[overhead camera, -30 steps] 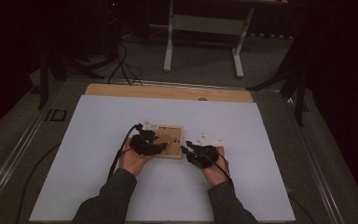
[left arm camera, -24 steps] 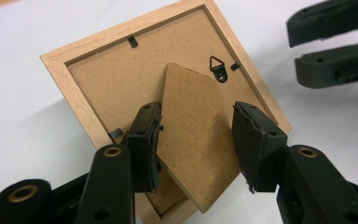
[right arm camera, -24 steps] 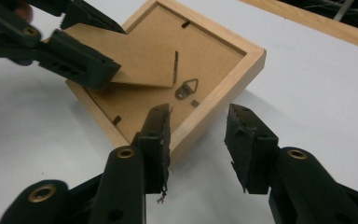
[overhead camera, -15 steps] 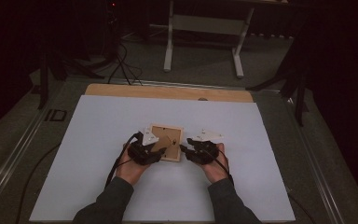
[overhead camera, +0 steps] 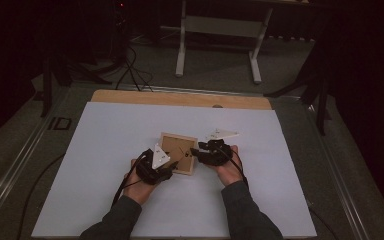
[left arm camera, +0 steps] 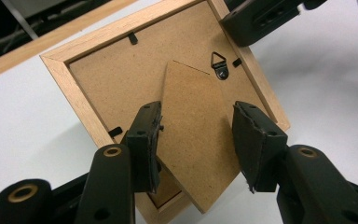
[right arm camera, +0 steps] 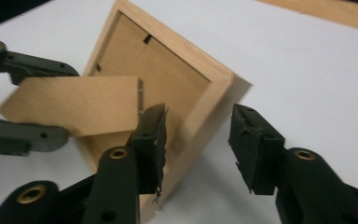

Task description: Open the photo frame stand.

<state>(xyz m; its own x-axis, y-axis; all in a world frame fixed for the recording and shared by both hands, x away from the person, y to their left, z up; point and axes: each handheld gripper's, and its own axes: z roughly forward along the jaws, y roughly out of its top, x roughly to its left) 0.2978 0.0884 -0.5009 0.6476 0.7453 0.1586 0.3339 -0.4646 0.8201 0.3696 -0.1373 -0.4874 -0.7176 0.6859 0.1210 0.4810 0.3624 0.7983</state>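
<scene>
Frame of pale wood, square, brown fibreboard back up [overhead camera: 178, 152], lies mid-way on the white table sheet [overhead camera: 105, 150]. Left gripper [left arm camera: 198, 140] spreads its jaws wide about the frame's hinged cardboard stand flap [left arm camera: 193, 140]. Right gripper [right arm camera: 198, 144], jaws equally wide, straddles the frame's edge.

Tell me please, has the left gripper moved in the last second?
Yes. The left gripper has slid toward the person, off the frame's back to its near-left corner, judged against the wooden table edge.
</scene>
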